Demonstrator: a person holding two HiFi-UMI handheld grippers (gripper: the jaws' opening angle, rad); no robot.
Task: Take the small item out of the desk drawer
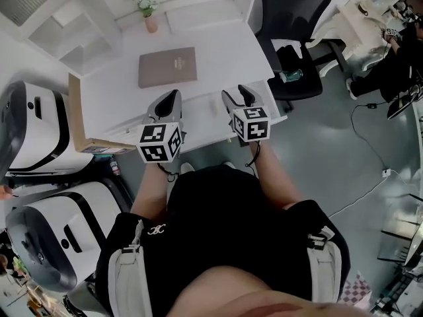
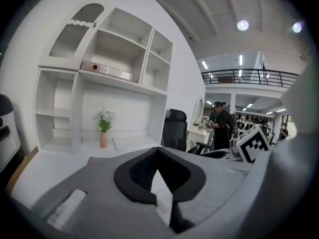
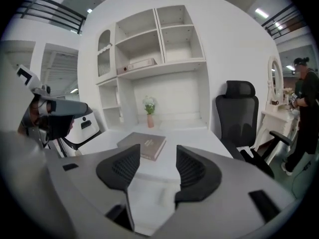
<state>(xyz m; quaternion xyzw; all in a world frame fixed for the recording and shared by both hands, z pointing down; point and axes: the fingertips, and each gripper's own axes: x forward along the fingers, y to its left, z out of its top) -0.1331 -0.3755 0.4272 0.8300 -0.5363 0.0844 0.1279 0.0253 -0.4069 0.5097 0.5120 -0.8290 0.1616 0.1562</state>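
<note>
A white desk [image 1: 225, 51] lies in front of me, and no open drawer or small item shows in any view. My left gripper [image 1: 173, 95] hovers over the desk's front edge, its dark pads meeting at the tips [image 2: 158, 151] with nothing between them. Beside it to the right, my right gripper [image 1: 236, 94] has its jaws apart [image 3: 158, 153] and empty, pointing across the desk top. Below the gap in the right gripper view lies a faint pale oblong [image 3: 162, 197] on the desk; I cannot tell what it is.
A brown book [image 1: 167, 67] lies mid-desk and a pink flower vase [image 1: 151, 18] stands at the back. A black office chair [image 1: 294, 18] with a green bottle [image 1: 289, 76] on its seat stands to the right. White machines [image 1: 33, 134] crowd the left. A person [image 3: 304, 108] stands far right.
</note>
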